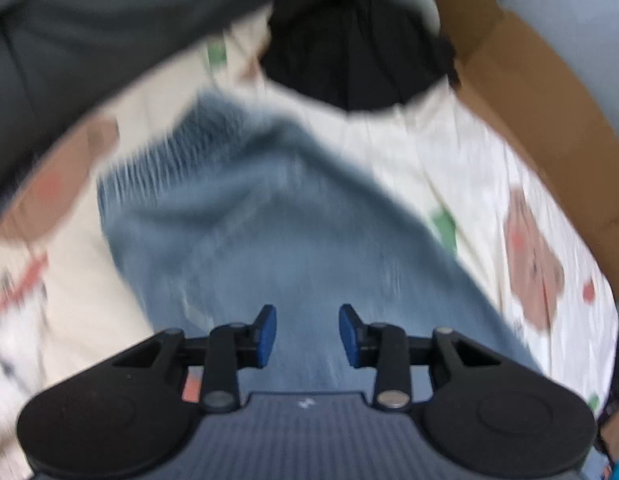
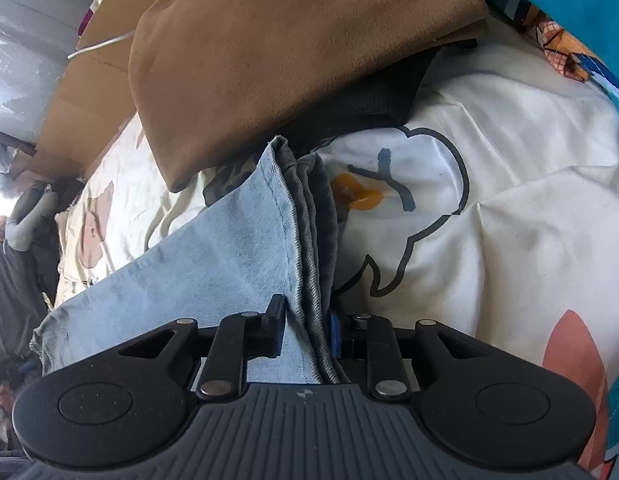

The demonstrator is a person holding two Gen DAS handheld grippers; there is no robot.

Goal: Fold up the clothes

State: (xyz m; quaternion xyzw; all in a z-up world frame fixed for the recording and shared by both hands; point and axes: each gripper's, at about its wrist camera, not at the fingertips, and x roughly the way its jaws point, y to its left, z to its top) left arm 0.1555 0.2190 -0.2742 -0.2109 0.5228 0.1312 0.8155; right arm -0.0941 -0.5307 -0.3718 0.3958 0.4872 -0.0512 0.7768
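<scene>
Left gripper (image 1: 307, 334): jaws stand apart with nothing between them, poised over the light blue denim jeans (image 1: 269, 216). The left wrist view is heavily motion-blurred; fine detail of the denim cannot be read there.

Right gripper (image 2: 305, 334): jaws clamped on a bunched, multi-layer fold of the same jeans (image 2: 237, 248), stitched hem edge and darker inner face of the denim showing between the blue pads (image 2: 335, 334). The fabric runs forward from the jaws as a raised ridge.

Location of garment: the jeans lie spread on a cream-white bedsheet printed with cartoon figures (image 1: 489, 184), (image 2: 489, 152), which covers the surface beneath. In the right wrist view the far end of the denim reaches just beside a folded tan-brown suede-like cloth (image 2: 293, 52), which rests on top of a black knitted garment (image 2: 373, 100).

Surroundings: a dark black garment (image 1: 349, 56) lies on the sheet beyond the jeans in the left wrist view. Brown cardboard boxes (image 1: 549, 120), (image 2: 89, 92) stand along the sheet's edge. A grey garment (image 1: 89, 52) fills the upper left of the left wrist view.
</scene>
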